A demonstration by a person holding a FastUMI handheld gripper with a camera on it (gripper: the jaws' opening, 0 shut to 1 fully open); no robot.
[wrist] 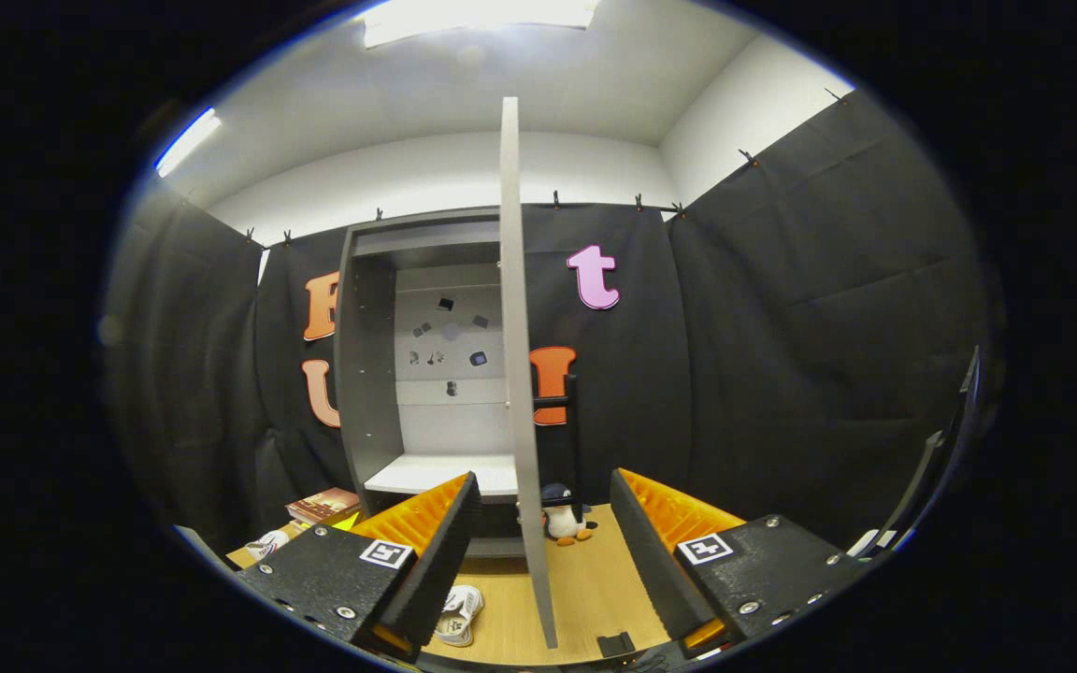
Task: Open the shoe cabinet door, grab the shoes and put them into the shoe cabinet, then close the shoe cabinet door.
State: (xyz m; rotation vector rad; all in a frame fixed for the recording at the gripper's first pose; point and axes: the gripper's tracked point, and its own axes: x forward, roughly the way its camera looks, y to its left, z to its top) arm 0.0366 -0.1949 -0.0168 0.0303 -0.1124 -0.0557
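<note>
Claw [546,542]: mine, fingers spread wide apart, nothing pressed between them. The door's thin edge runs up through the gap between the two fingers; whether either finger touches it I cannot tell.

Shoe cabinet [366,374]: grey, upright against the booth's black cloth wall, beyond my fingers. Interior pale, with a white shelf [436,474] low down and no shoes on it.

Cabinet door [520,374]: swung open, seen edge-on, standing between my fingers and reaching well above them. A dark handle [565,404] projects from its right face.

Shoe [459,614]: white, lying on the wooden table [595,589] just beside my left finger, partly hidden by it. Outside the cabinet.

Second shoe [267,544]: white with red and green marks, further left on the table, near a book [322,506].

Penguin toy [562,516]: small, standing on the table just right of the door, ahead of my right finger.
</note>
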